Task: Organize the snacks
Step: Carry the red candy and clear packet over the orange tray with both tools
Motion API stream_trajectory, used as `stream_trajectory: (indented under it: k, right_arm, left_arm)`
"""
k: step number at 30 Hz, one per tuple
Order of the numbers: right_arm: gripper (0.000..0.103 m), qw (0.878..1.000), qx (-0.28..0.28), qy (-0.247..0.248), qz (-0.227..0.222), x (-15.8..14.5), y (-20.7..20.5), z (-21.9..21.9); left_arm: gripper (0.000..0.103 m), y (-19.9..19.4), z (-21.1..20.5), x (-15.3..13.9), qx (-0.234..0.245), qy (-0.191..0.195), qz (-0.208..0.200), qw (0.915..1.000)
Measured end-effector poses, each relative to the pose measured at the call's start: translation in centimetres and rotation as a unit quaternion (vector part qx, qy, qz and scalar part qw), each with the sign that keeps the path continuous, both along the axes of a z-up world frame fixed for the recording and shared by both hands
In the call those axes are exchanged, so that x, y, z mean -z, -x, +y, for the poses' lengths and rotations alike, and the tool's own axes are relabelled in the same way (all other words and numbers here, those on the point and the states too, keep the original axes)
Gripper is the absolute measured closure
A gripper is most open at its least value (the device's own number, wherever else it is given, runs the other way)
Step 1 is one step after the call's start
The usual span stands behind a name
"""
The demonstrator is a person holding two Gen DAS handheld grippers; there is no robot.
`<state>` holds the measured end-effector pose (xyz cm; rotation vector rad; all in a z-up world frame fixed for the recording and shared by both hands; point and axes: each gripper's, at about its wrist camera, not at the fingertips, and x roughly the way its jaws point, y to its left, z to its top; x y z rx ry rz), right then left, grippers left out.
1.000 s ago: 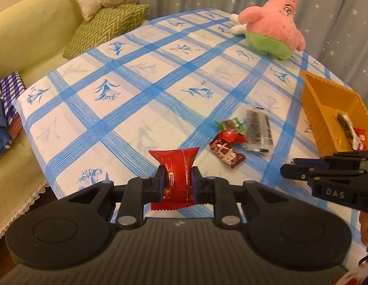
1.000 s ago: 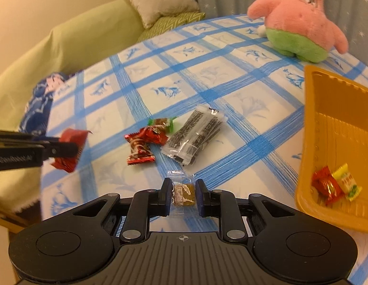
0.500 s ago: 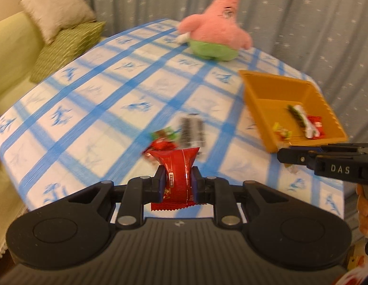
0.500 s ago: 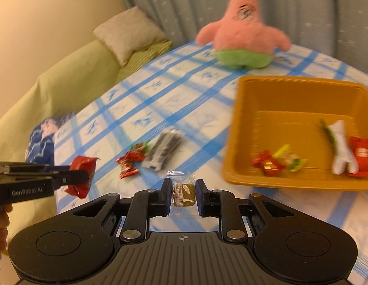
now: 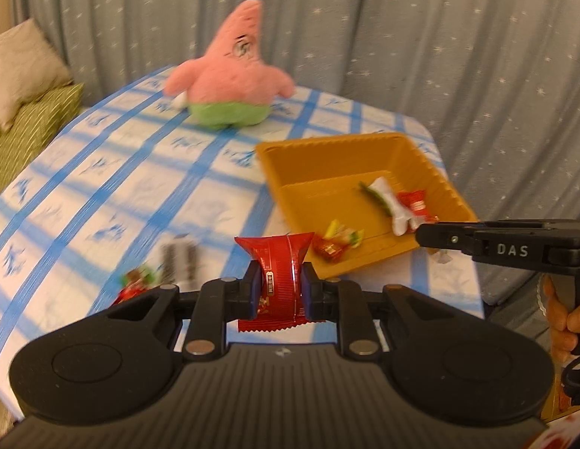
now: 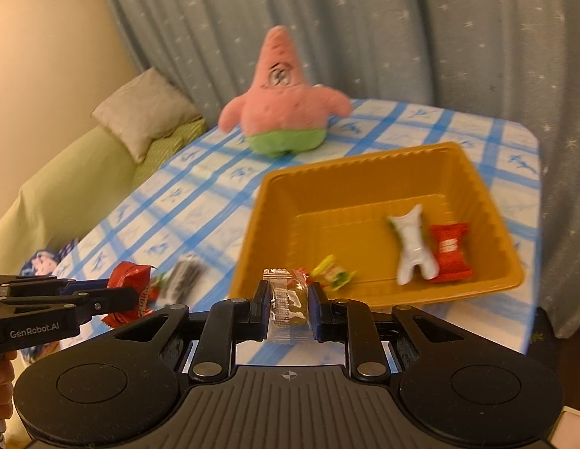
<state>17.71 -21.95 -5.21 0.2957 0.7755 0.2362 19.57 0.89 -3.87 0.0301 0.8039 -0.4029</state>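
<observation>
My left gripper (image 5: 278, 288) is shut on a red snack packet (image 5: 276, 262), held above the checked tablecloth just short of the orange tray (image 5: 316, 161). My right gripper (image 6: 290, 301) is shut on a small clear-wrapped brown snack (image 6: 288, 301), at the tray's (image 6: 275, 194) near rim. The tray holds a white packet (image 6: 413, 247), a red packet (image 6: 450, 252), a yellow-green candy (image 6: 333, 275) and a small red candy (image 5: 329, 249). On the cloth left of the tray lie a dark clear-wrapped bar (image 5: 179, 262) and small red and green candies (image 5: 136, 280).
A pink and green star plush (image 5: 230, 82) stands on the table behind the tray. Starred grey curtains hang beyond the table's far and right edges. A green sofa with cushions (image 6: 147, 112) lies to the left. A hand (image 5: 563, 318) holds the right gripper's handle.
Both grippers have swung right and upward with their snacks, from over the loose snacks toward the orange tray, which now lies right ahead. Their grips are unchanged.
</observation>
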Motion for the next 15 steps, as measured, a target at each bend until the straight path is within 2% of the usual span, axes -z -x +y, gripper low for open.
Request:
stream_trajectory:
  k: [7, 15]
  right_arm:
    - [0.082, 1.0, 0.016, -0.007, -0.011, -0.5, -1.3, -2.8]
    - [0.082, 1.0, 0.02, -0.004, -0.004, 0.0, -4.0, -4.7]
  left_arm:
    - [0.084, -1.8, -4.3, -0.6, 0.027, 0.001, -0.013, 0.9995]
    - [0.084, -4.9, -8.2, -0.5, 0.046, -0.012, -0.023, 0.9986]
